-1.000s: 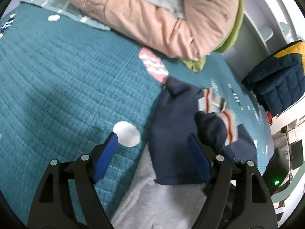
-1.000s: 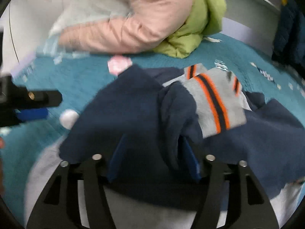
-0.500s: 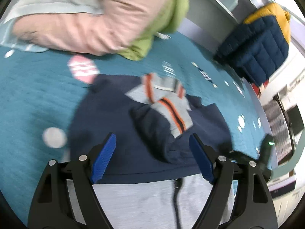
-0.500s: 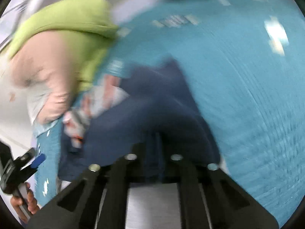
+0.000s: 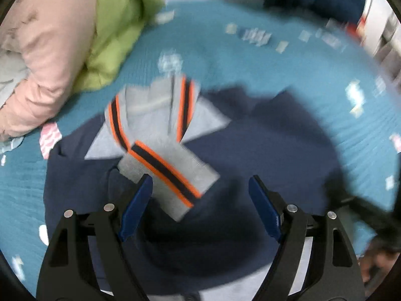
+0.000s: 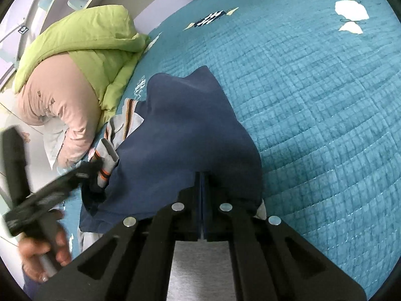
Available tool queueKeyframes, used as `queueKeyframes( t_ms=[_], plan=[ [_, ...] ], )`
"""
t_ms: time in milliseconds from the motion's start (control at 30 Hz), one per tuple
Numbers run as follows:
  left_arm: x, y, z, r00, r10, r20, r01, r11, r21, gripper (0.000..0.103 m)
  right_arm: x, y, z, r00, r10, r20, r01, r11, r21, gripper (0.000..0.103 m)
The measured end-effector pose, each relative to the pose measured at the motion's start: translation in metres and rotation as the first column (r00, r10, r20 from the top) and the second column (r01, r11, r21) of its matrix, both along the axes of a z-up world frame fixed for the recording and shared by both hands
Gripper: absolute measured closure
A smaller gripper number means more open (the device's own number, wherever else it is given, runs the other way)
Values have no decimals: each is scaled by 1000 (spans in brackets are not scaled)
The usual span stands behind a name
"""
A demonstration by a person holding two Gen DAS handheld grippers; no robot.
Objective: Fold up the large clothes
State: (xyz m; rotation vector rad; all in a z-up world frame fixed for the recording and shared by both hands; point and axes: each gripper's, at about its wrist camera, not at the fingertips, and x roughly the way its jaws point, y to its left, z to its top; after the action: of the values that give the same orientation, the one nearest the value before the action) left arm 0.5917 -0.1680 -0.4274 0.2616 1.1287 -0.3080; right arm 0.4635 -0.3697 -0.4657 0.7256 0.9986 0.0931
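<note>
navy garment [image 6: 190,135] in closed right hand-held gripper [image 6: 202,175]

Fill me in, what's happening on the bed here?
A person with a handheld gripper in each hand is folding a navy sweatshirt with grey, orange-striped cuffs on a teal quilt. The right gripper is shut on a bunched fold of the navy fabric. The left gripper is open over the striped cuff, gripping nothing. A pink and green jacket lies heaped beside it.
</note>
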Motion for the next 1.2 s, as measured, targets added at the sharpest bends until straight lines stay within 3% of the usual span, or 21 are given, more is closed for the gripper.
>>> queueKeyframes(
  t_ms=[100, 167, 233, 267, 300, 400, 467, 567, 633, 767, 800, 900, 967, 1067, 1133, 1200],
  plan=[
    [6, 8, -9, 1000, -13, 6, 13, 1000, 10, 33, 0, 3, 3, 1000, 14, -2, -14, 1000, -22, 103],
    [8, 15, -3, 1000, -4, 25, 4, 1000, -13, 64, 0, 4, 3, 1000, 15, -4, -15, 1000, -21, 103],
    [9, 36, 5, 999, 17, 38, -13, 995, -99, 80, 0, 2, 2, 1000, 11, -5, -11, 1000, -5, 103],
    [10, 43, 7, 998, 26, 54, -21, 995, -93, 84, 0, 2, 2, 1000, 10, -6, -10, 1000, 3, 103],
    [11, 52, 8, 997, 37, 61, -31, 995, -90, 86, 0, 1, 1, 1000, 9, -6, -9, 1000, 6, 103],
    [7, 85, 24, 988, 128, 90, -108, 974, -197, 89, 0, 2, 2, 1000, 10, -6, -10, 1000, 1, 103],
    [-2, 115, 38, 977, 185, 111, -145, 945, -293, 90, -1, 2, 2, 1000, 10, -5, -10, 1000, 1, 103],
    [-25, 170, 39, 952, 293, 94, -242, 902, -357, 89, -1, 3, 3, 1000, 15, -6, -15, 1000, -10, 103],
    [-36, 203, 24, 923, 383, 45, -344, 870, -353, 81, 0, 7, 5, 1000, 21, -7, -21, 999, -36, 103],
    [-52, 238, 11, 873, 488, -27, -469, 821, -326, 79, 2, 19, 12, 998, 56, -16, -58, 988, -146, 103],
    [-56, 237, 15, 874, 486, -21, -464, 821, -332, 78, 2, 23, 13, 998, 62, -20, -65, 982, -176, 103],
    [-65, 208, 36, 915, 400, 55, -360, 870, -335, 67, 3, 35, 17, 996, 81, -32, -86, 957, -277, 103],
    [-69, 180, 45, 941, 323, 97, -278, 906, -319, 44, 4, 46, 19, 995, 95, -36, -102, 928, -358, 102],
    [-69, 137, 43, 965, 214, 150, -174, 955, -241, 38, 3, 60, 20, 994, 103, -40, -109, 882, -458, 101],
    [-65, 117, 30, 977, 166, 131, -142, 974, -176, 34, 1, 66, 18, 995, 91, -34, -96, 863, -495, 100],
    [-56, 105, 1, 988, 147, 51, -142, 985, -96, 32, 1, 68, 17, 996, 80, -28, -83, 853, -515, 100]
  ],
)
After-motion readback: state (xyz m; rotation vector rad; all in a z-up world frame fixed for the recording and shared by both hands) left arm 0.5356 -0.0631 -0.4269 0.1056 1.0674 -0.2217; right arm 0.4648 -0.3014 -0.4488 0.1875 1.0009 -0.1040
